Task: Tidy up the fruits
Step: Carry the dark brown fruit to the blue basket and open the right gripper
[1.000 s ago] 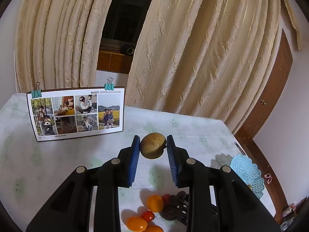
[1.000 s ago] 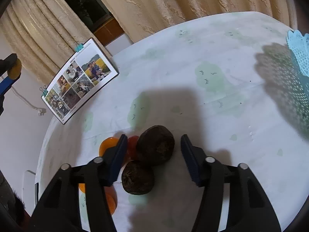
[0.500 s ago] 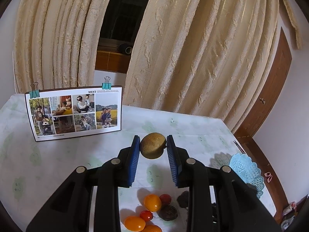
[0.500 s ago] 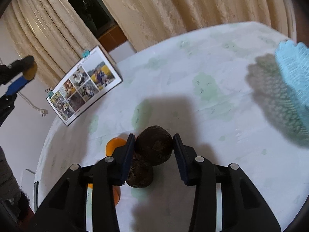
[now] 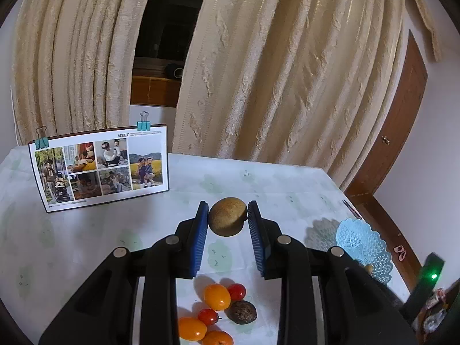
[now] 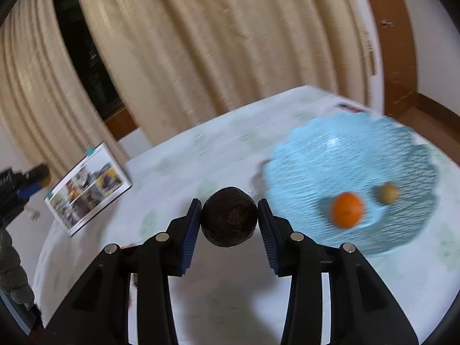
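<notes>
Pressing between right gripper (image 6: 229,220) fingers (image 6: 191,227), dark fruit (image 6: 228,220), seemingly clamped.

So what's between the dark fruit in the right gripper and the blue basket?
Only bare tablecloth, seen in the right wrist view; dark fruit, right gripper, blue basket.

The left gripper (image 5: 227,220) is built of matte black plastic arms that widen toward the camera, each with triangular cut-outs and two round silver screw heads on top. Its fingers (image 5: 201,240) carry ribbed blue pads on their inner faces. The right gripper (image 6: 229,219) has the same black arms, silver screws and ribbed blue pads. At the left edge of the right wrist view shows a grey, fuzzy knitted sleeve (image 6: 11,276).
</notes>
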